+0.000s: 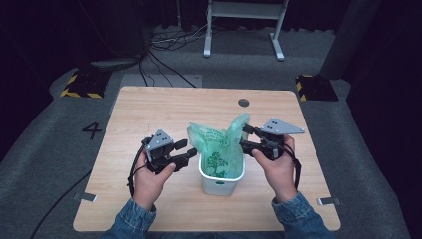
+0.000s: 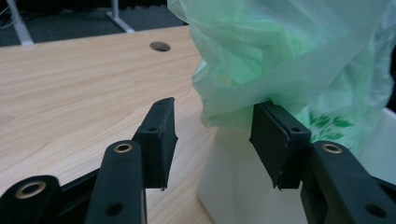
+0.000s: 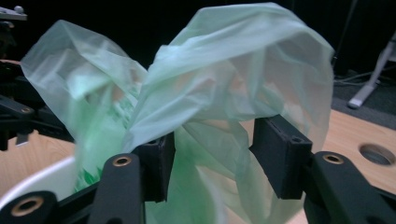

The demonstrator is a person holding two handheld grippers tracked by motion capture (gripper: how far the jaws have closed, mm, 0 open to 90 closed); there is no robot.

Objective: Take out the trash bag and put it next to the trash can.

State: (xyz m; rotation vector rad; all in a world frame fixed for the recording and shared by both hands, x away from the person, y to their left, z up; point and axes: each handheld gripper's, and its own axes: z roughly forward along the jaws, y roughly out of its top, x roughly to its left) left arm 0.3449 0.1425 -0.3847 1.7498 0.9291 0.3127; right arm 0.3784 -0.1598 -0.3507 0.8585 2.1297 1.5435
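The white bin (image 1: 221, 180) is placed on the bench (image 1: 149, 114), lined with a green bag (image 1: 219, 142). The left tool (image 1: 181, 152) is released beside the bag. The right tool (image 1: 247, 138) is released too, with bag film loose between its jaws.

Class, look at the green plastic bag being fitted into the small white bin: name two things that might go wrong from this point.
1. The right claw stands open around loose film of the green plastic bag, so the raised flap may slump into the white bin.
2. The left claw is open beside the bin, one pad touching the bag's edge; a push there might tip or slide the light bin on the wooden table.
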